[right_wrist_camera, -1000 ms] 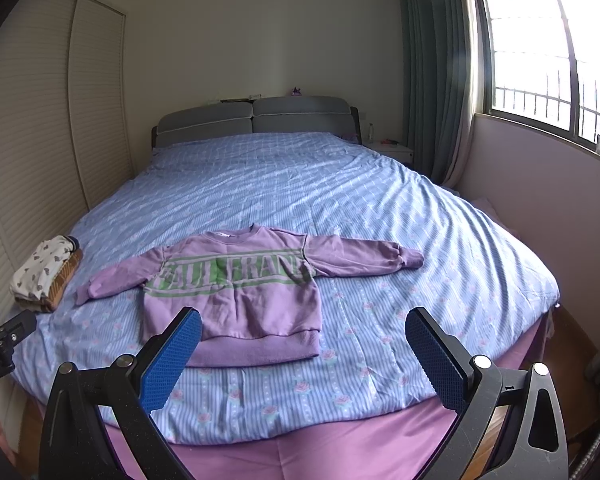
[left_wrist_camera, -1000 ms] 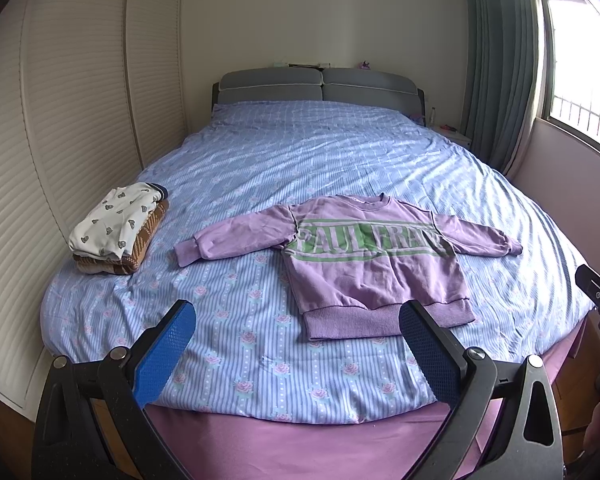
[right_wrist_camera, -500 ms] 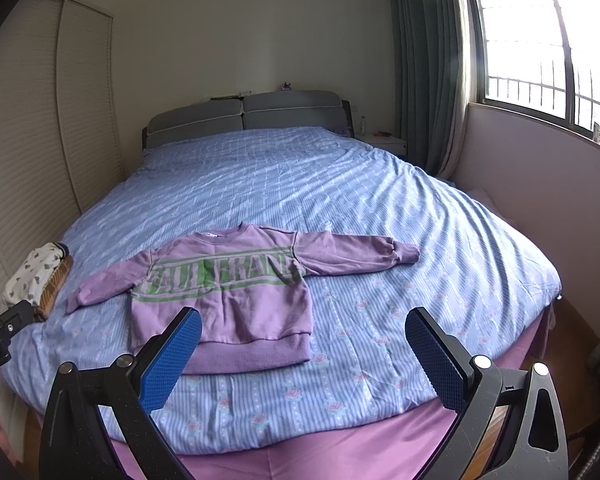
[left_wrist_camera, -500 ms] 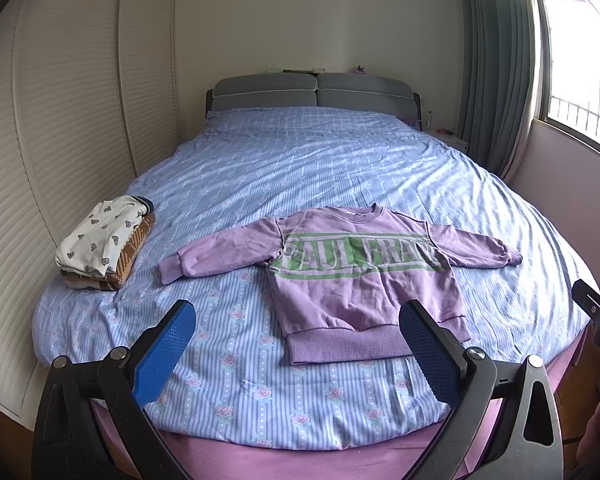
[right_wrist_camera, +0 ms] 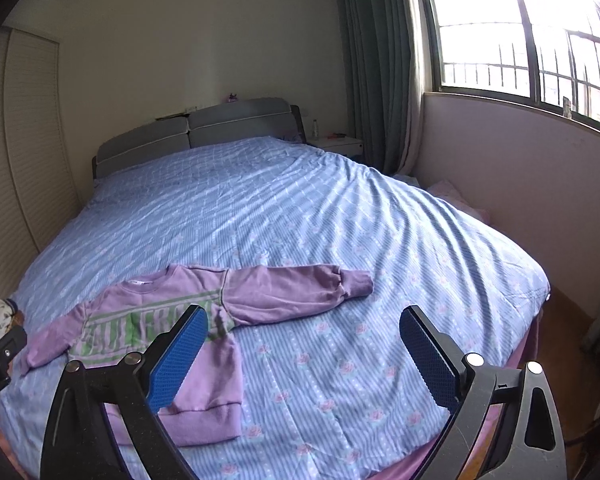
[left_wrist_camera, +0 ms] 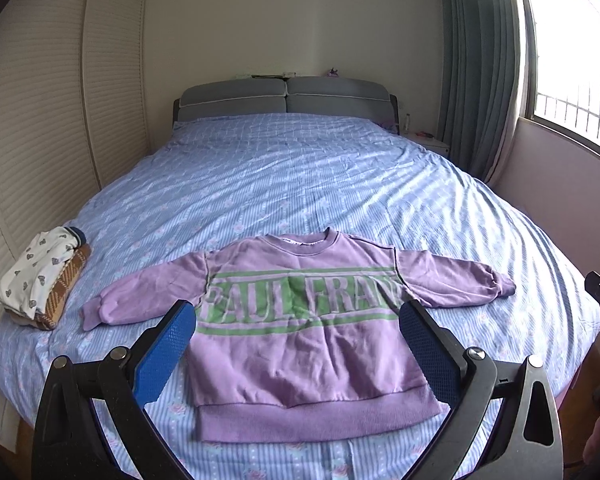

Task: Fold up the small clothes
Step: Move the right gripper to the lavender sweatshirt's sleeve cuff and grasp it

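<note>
A small purple sweatshirt [left_wrist_camera: 300,344] with green lettering lies flat and face up near the foot of the bed, both sleeves spread sideways. It also shows in the right wrist view [right_wrist_camera: 204,320], at the lower left. My left gripper [left_wrist_camera: 298,344] is open and empty, held above the sweatshirt's body. My right gripper [right_wrist_camera: 304,354] is open and empty, over the bedspread to the right of the sweatshirt, below its right sleeve [right_wrist_camera: 300,292].
A stack of folded clothes [left_wrist_camera: 44,276] sits at the bed's left edge. The blue striped bedspread [left_wrist_camera: 300,184] stretches back to a grey headboard [left_wrist_camera: 286,98]. Louvred wardrobe doors [left_wrist_camera: 40,140] stand left; a curtain, window and wall [right_wrist_camera: 520,184] stand right.
Both grippers have moved forward toward the bed. The sweatshirt now lies between the left gripper's fingers in view. The right view has swung to the right. Both stay open.
</note>
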Demonstrator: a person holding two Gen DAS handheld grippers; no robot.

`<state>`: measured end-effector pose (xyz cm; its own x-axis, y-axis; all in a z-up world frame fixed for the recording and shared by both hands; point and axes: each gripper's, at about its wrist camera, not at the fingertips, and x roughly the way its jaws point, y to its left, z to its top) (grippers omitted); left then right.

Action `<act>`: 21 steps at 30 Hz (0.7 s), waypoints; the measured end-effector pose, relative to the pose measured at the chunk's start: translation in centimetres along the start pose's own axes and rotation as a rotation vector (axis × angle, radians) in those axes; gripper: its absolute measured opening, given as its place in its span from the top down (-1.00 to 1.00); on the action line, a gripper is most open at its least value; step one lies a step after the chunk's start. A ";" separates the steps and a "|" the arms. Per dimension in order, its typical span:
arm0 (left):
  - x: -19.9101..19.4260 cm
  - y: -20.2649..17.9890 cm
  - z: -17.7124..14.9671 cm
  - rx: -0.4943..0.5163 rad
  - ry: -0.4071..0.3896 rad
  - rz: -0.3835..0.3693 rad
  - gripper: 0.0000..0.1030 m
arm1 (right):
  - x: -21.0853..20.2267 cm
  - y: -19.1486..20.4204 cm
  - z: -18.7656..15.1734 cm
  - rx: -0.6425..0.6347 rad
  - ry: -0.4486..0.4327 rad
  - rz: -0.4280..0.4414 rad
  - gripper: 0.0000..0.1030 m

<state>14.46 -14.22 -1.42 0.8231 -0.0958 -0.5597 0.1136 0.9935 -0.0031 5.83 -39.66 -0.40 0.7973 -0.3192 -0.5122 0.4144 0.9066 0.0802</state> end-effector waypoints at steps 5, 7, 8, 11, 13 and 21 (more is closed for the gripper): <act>4.7 -3.8 1.2 0.019 -0.012 -0.009 -1.00 | 5.8 -3.3 1.6 0.093 0.026 -0.031 -0.56; 6.5 -5.3 1.4 0.020 -0.004 -0.021 -1.00 | 8.2 -4.6 1.8 0.143 0.051 -0.028 -0.42; 7.5 -6.0 1.4 0.024 0.000 -0.024 -1.00 | 9.5 -5.3 1.8 0.168 0.065 -0.026 -0.37; 10.2 -8.1 1.6 0.039 0.016 -0.030 -1.00 | 13.4 -6.8 1.6 0.231 0.113 -0.023 -0.26; 12.1 -9.0 1.6 0.040 0.026 -0.032 -1.00 | 15.8 -7.7 1.2 0.262 0.139 -0.026 -0.26; 18.8 -11.8 1.9 0.043 0.056 -0.024 -1.00 | 24.6 -10.2 -0.7 0.405 0.232 -0.025 -0.20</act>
<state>29.66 -27.83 -10.33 0.7873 -0.1148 -0.6058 0.1578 0.9873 0.0180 20.86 -56.54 -14.41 0.6850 -0.2270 -0.6923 0.6066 0.7040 0.3693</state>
